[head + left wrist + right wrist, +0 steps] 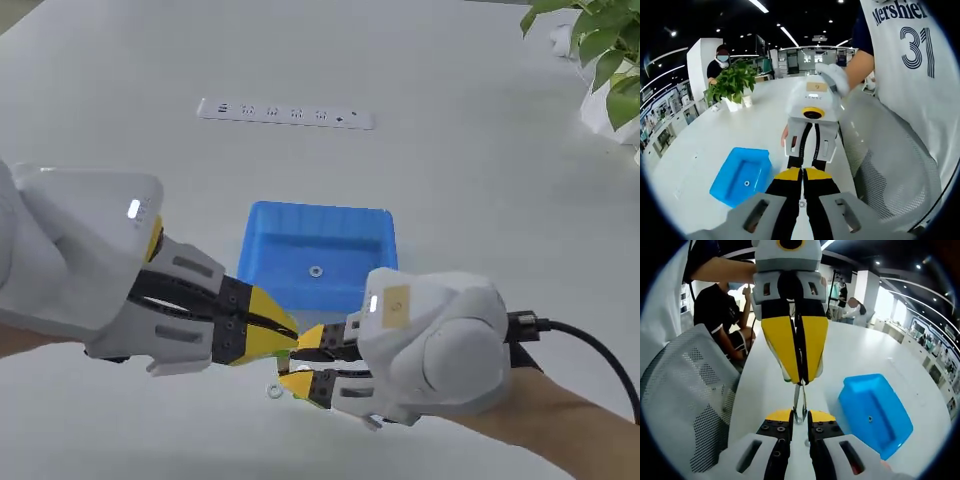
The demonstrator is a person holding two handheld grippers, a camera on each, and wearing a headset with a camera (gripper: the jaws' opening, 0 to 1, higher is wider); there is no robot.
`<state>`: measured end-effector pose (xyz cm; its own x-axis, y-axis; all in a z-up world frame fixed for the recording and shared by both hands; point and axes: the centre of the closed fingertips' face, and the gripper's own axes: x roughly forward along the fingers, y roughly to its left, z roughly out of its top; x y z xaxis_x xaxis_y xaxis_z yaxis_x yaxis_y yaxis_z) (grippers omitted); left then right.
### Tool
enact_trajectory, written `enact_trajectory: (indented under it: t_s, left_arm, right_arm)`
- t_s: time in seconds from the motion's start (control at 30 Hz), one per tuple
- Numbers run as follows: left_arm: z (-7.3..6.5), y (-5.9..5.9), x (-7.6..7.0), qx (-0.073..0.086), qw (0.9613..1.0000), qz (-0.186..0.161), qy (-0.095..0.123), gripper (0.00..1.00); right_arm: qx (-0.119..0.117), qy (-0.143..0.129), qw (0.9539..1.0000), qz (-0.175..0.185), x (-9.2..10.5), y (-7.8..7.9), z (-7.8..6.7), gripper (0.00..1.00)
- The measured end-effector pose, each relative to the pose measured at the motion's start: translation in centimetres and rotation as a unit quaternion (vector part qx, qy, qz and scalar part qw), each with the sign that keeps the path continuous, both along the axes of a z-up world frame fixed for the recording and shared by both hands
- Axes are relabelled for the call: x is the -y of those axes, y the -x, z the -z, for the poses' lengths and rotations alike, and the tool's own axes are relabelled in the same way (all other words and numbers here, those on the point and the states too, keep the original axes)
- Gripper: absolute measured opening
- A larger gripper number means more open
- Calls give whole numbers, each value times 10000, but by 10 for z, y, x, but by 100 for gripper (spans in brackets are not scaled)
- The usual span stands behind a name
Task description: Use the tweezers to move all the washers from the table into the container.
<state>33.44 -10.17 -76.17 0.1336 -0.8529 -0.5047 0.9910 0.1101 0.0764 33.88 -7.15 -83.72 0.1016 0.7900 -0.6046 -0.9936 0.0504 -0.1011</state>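
tweezers (800,407) pinched in L+R jaws, washer (275,390) just beside

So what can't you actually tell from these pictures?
1. Tweezers: head view, buried between the left gripper and right gripper; right gripper view, too thin to tell which end is the tip.
2. Right gripper's hold: its jaws flank the tweezers, but clamped or loose is unclear.
3. Table: head view shows one loose washer; the grippers could hide more.
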Motion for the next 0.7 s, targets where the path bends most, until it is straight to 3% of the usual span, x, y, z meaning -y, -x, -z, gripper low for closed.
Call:
enact_trajectory:
  t_s: [0.27,0.7]
  left_arm:
    - [10,6,-6,-136,9999,-96,-21,5]
    - [10,-1,-10,-206,9991,-314,203,5]
  right_arm:
    - [-115,41,9999,-46,-4,5,7,13]
    - [-156,108,9998,-63,-6,1,10,13]
